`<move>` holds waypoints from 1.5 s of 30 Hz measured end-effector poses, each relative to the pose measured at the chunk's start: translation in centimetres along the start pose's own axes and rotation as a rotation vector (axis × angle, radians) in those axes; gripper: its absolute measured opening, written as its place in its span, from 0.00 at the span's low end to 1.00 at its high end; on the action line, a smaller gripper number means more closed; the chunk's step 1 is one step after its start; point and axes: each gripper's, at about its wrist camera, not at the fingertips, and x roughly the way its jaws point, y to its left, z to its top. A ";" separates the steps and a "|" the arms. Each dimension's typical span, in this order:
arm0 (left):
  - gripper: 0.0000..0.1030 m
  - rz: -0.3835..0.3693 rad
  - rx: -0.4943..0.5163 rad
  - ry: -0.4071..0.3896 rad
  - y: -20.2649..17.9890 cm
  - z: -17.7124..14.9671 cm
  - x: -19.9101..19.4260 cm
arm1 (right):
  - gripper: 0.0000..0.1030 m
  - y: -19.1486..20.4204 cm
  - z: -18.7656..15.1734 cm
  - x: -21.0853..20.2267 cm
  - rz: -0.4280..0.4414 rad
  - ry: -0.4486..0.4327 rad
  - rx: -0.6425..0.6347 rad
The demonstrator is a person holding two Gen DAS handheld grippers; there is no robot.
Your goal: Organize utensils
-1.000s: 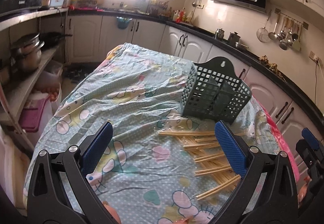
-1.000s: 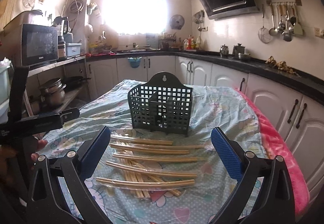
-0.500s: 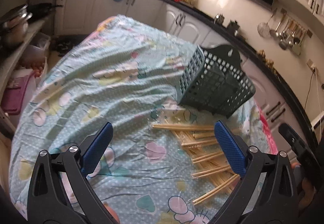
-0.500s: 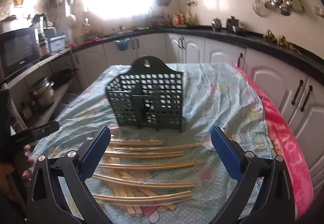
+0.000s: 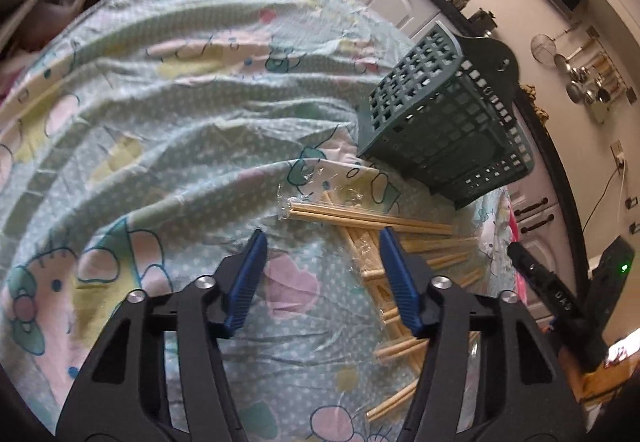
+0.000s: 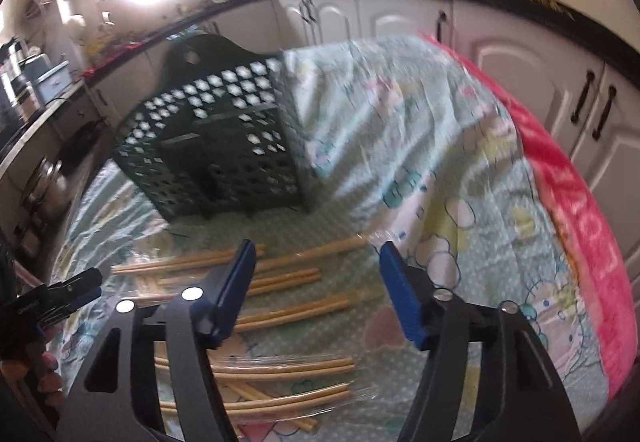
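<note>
both the left gripper and right gripper have just been closing (about half open), holding nothing.

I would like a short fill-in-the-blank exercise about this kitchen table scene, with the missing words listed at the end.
1. The chopsticks lie on the ____ tablecloth.
2. The utensil basket is dark ____.
3. The left gripper holds ____.
4. The chopsticks are wrapped in clear ____.

Missing words: floral; green; nothing; plastic

Left claw, jaws just closing, hovers beside wrapped chopsticks.
</note>
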 end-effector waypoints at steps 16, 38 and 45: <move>0.18 0.003 -0.131 0.023 1.7 2.1 2.3 | 0.38 -3.8 1.0 5.9 0.069 0.164 0.236; 0.01 -0.084 -0.040 -0.093 -0.4 3.4 -1.4 | 0.07 -5.7 4.3 3.7 0.182 0.026 0.317; 0.01 -0.140 0.099 -0.170 -4.9 4.2 -4.6 | 0.06 -2.2 5.9 -0.7 0.212 -0.085 0.123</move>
